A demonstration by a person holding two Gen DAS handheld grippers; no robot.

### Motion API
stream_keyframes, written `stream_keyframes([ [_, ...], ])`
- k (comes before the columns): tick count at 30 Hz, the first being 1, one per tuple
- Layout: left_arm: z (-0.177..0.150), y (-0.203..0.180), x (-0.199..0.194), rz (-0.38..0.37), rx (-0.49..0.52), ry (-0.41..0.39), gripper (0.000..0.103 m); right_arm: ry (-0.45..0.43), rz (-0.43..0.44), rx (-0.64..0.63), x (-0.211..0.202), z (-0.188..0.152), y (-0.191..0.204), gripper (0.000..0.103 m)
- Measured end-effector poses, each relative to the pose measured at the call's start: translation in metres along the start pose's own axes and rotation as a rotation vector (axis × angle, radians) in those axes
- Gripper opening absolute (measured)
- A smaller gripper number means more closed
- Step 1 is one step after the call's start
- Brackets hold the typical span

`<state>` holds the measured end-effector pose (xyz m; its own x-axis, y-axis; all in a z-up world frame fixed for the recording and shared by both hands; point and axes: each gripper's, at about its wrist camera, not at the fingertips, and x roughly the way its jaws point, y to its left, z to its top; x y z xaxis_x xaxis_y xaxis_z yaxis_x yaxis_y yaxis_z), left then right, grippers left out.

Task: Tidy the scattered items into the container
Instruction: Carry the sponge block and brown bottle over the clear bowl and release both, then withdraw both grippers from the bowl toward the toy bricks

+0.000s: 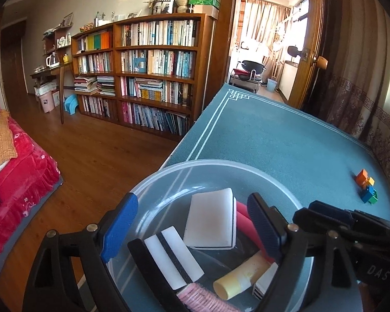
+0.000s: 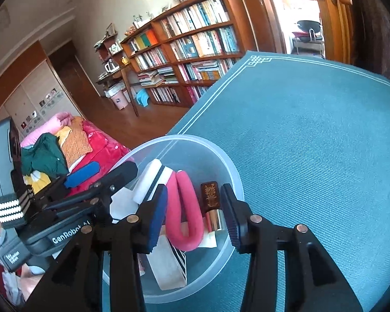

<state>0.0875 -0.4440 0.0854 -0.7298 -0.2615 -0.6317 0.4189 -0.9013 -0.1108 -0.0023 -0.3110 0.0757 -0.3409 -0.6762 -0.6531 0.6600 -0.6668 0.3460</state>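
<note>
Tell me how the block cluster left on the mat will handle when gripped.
The block cluster looks like rigid plastic, so probably stiff and light. Its several coloured cubes seem only snapped together, so a squeeze might split them. Flat faces on the mat suggest it won't roll.

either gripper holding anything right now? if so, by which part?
Nothing held. The left gripper and right gripper both hover open above the clear container; the items in it lie loose between the jaws, ungripped.

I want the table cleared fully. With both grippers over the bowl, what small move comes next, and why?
Probably swing the right gripper, open and empty, toward the coloured blocks: they alone lie on the blue mat outside the clear bowl.
</note>
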Motion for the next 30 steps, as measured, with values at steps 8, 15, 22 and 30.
stream_keyframes([
  [8,0.000,-0.013,0.000,0.011,0.040,0.002,0.089,-0.006,-0.019,0.026,-0.009,-0.005,-0.009,0.046],
  [15,0.000,-0.029,-0.001,-0.010,0.057,0.010,0.101,-0.045,-0.064,0.054,-0.028,-0.013,-0.025,0.046],
  [22,0.000,-0.049,-0.005,-0.029,0.086,-0.002,0.103,-0.069,-0.113,0.113,-0.051,-0.023,-0.053,0.046],
  [30,0.002,-0.075,-0.009,-0.027,0.134,-0.015,0.103,-0.077,-0.191,0.187,-0.077,-0.040,-0.098,0.047],
])
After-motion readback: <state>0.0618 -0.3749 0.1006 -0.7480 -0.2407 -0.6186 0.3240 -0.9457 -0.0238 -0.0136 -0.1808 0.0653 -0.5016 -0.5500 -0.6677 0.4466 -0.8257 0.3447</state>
